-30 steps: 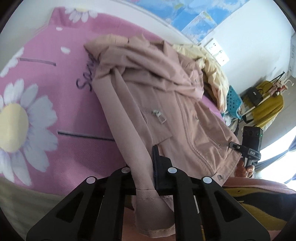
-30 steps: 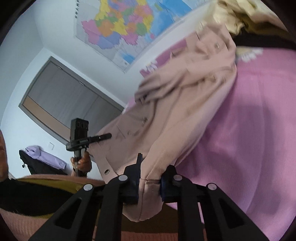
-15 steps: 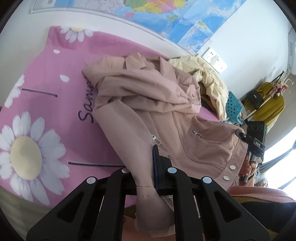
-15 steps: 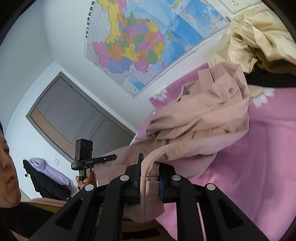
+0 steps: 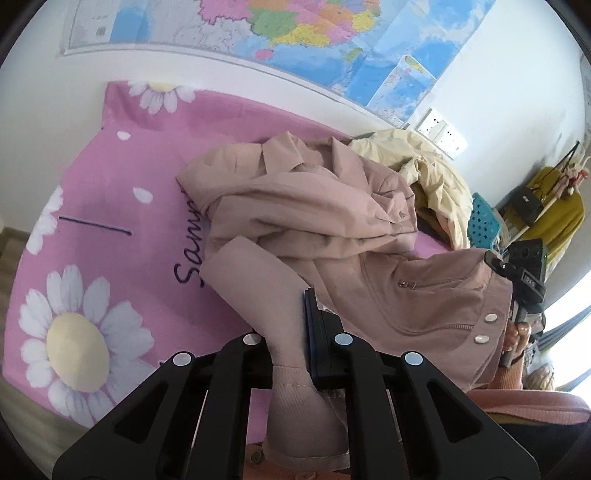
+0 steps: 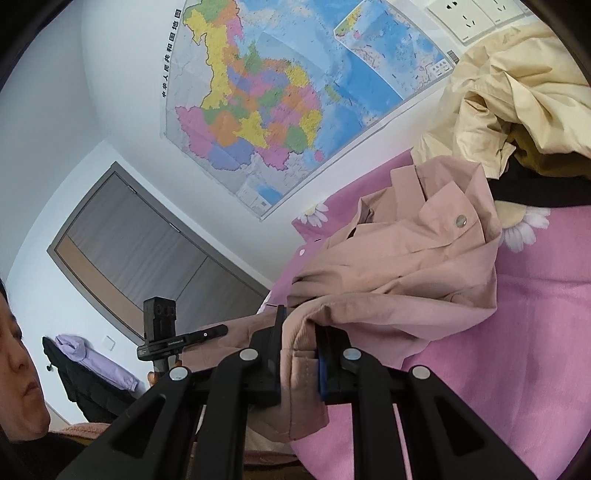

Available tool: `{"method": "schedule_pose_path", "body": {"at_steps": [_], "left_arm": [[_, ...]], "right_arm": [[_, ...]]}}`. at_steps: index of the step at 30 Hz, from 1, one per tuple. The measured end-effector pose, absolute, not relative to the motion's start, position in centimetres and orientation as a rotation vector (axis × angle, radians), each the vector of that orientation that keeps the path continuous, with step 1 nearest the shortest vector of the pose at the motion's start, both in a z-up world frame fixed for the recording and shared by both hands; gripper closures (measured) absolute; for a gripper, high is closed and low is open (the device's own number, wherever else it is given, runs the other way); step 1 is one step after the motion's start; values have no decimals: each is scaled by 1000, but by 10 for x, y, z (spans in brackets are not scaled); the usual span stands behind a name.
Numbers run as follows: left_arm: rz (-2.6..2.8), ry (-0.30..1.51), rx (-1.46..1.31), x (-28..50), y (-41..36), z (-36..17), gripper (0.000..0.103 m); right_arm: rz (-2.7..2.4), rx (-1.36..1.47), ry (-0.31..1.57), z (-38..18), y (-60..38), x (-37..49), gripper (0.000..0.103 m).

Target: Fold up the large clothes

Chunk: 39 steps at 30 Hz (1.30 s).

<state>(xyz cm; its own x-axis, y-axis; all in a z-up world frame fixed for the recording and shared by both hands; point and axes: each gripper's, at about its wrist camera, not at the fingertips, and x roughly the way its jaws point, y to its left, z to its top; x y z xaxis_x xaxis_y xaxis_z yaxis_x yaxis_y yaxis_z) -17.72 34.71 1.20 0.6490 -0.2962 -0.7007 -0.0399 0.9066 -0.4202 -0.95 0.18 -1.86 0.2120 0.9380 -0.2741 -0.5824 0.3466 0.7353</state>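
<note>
A dusty-pink jacket (image 5: pixel 325 229) with snaps and zip pockets lies crumpled on a pink daisy-print bed cover (image 5: pixel 110 258). My left gripper (image 5: pixel 291 332) is shut on one ribbed sleeve cuff, which hangs down between the jaws. My right gripper (image 6: pixel 299 350) is shut on the other cuff of the pink jacket (image 6: pixel 406 258); its sleeve stretches up to the collar. The right gripper also shows in the left wrist view (image 5: pixel 524 280) past the jacket's hem, and the left gripper shows in the right wrist view (image 6: pixel 173 339).
A cream-yellow garment (image 5: pixel 436 184) is heaped at the far side of the bed, over something dark (image 6: pixel 535 192). A wall map (image 6: pixel 280 96) and sockets (image 6: pixel 469 18) are behind. A blue basket (image 5: pixel 484 225) and a clothes rack (image 5: pixel 554 199) stand to the right.
Both grippers have pulled back and tilted up with the cuffs still held. The jacket has slid further away on the bed and more wall is in view.
</note>
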Motion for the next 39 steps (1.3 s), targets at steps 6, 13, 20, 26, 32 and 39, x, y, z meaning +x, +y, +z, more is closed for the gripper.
{"method": "schedule_pose_path", "body": {"at_steps": [6,13,20,26,32,39], "left_arm": [[-114,850,-374,-169,347,20,94],[-73,837,-266,-160,332,29,94],[-69,822,-211,-156,323,36,94],[-68,824,-213,-153,324,36,94],[-65,820,-223,-151,329,38,94],[-65,816,-243,-149,333,39,94]], "right_arm": [[1110,561,783,-16,2,0,90],[1110,567,782,-14,5,7,90],[1113,560,784,-11,10,10,90],[1106,560,782,-10,9,12,90],[1095,570,774,-8,5,13,90],[1085,572,766,-5,2,12,90]]}}
